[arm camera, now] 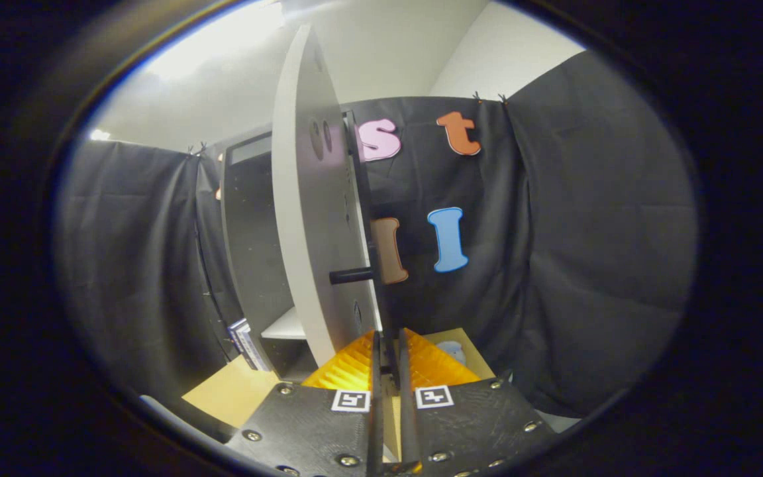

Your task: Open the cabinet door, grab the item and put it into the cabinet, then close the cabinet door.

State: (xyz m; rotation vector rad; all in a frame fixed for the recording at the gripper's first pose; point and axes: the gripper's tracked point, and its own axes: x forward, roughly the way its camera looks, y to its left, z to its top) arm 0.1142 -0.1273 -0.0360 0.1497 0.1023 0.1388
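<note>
Standing nearly edge-on to the camera, the tall white panel door of the cabinet [312,218] is swung out from the cabinet, its long axis running straight up and down and its free edge pointing back toward the gripper [389,354]. A dark strip runs along that free edge, and a short black cylindrical handle peg [352,275] juts out sideways from the door's face, roughly at mid height. The gripper's two fingers are drawn in to a narrow gap just below the door's lower corner, and the door's dark edge comes down into that gap; whether both fingers actually press on the edge cannot be told, since the contact is too small and dark to read. Behind the door stands the dark open cabinet body [252,252], with a pale white shelf board [285,326] showing low inside it. A small flat item with a blue and white edge [244,341] leans just beside the cabinet's lower outer corner, tilted, on the tan wooden tabletop [236,391]. On the far side of the door, just beyond the fingers, a small round pale grey object [451,350] lies on the same tabletop.
</note>
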